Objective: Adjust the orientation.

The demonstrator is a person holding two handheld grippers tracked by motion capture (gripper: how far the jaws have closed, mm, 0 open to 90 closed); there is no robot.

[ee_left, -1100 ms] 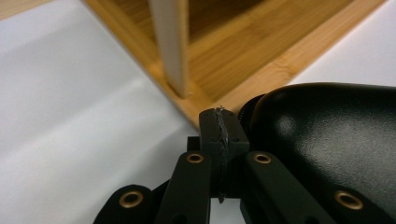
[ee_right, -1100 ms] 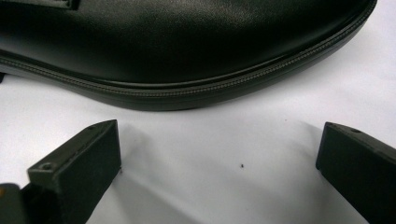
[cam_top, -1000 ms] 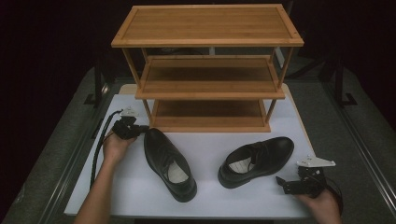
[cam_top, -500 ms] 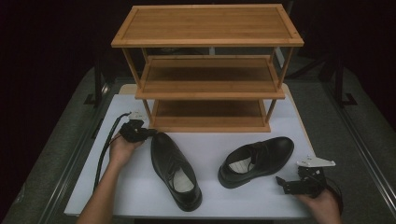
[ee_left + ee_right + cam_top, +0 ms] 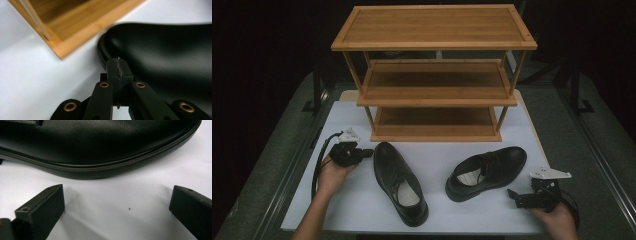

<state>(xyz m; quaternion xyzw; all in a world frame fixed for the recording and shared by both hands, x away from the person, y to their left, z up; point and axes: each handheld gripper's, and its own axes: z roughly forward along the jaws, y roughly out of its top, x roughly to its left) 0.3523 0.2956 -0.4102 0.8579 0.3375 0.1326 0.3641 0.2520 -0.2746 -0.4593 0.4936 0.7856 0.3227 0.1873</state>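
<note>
Two black leather shoes lie on the white mat in front of a wooden shelf rack (image 5: 437,80). The left shoe (image 5: 399,182) points its toe at the rack, heel toward me. My left gripper (image 5: 368,152) lies level at that toe, shut with nothing between its jaws. In the left gripper view its closed tips (image 5: 117,61) sit right at the toe's edge (image 5: 162,55). The right shoe (image 5: 487,170) lies at an angle, toe to the right. My right gripper (image 5: 512,194) rests on the mat just below it, open. In the right gripper view its jaws (image 5: 117,195) stand wide apart before the shoe's sole edge (image 5: 100,142).
The rack has three tiers; its bottom shelf corner (image 5: 75,25) is close beyond the left shoe's toe. The white mat (image 5: 347,200) ends near my forearms at the front. Dark table rails run along both sides.
The left gripper went right against the left shoe's toe, then drew back a little toward me. The shoe slid slightly right and toward the front edge. The right gripper and right shoe stayed still.
</note>
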